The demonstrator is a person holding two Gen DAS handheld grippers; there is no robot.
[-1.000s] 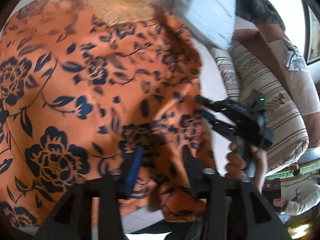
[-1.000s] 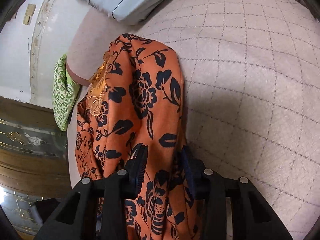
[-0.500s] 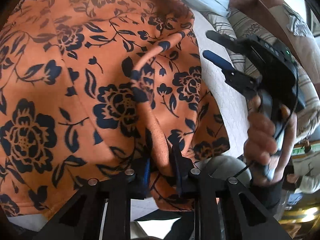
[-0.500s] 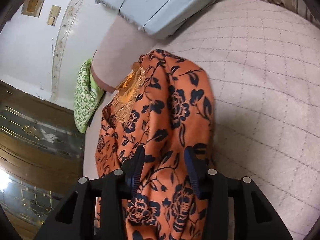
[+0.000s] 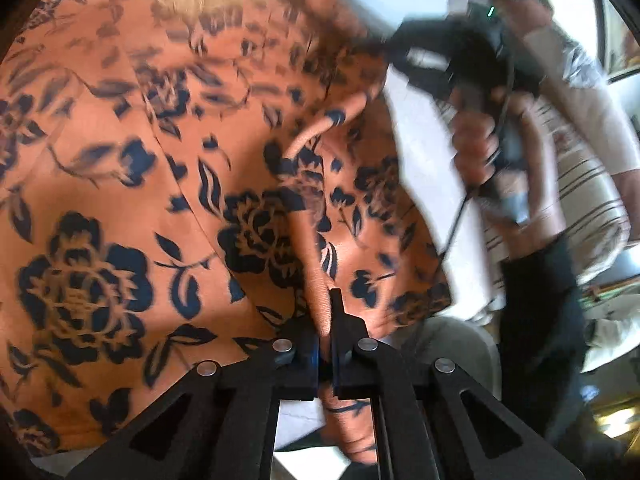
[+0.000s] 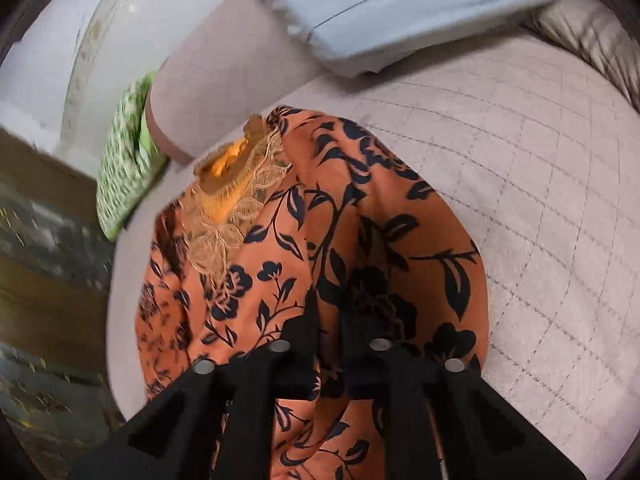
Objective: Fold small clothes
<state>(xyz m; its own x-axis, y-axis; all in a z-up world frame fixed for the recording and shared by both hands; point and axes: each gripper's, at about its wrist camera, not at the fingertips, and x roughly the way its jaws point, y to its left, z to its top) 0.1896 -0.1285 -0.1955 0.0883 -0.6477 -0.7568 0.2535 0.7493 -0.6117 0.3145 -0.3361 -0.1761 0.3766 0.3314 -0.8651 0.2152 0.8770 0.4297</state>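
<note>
Both grippers have hold of the dress (image 6: 360, 240), so my guess is a fold is under way, with the cloth being lifted or carried over itself. The left gripper (image 5: 326, 320) has its fingers pinched together on a rolled ridge of orange fabric that runs up between them. The right gripper (image 6: 328, 320) has its fingers close together with fabric bunched in the gap; I take it as clamped on the dress, though the dark print makes the contact hard to read. In the left wrist view the right gripper shows as a blurred dark shape in the person's hand (image 5: 476, 148), off the dress's far side.

The dress lies on the quilted bed (image 6: 540, 200), heaped rather than flat. Its lace neckline (image 6: 236, 184) points toward a blue pillow (image 6: 380, 12), and a green cloth (image 6: 124, 160) sits just past the neckline end, off the bed's edge.

It is orange with dark navy flowers and leaves, thin and floppy, draping in soft ridges. Cloth like this will likely slide and sag, so the next move seems to call for both grips holding firm, the raised edge laid over evenly toward the neckline, then released and smoothed. Letting one side go early could drag the fold crooked.
</note>
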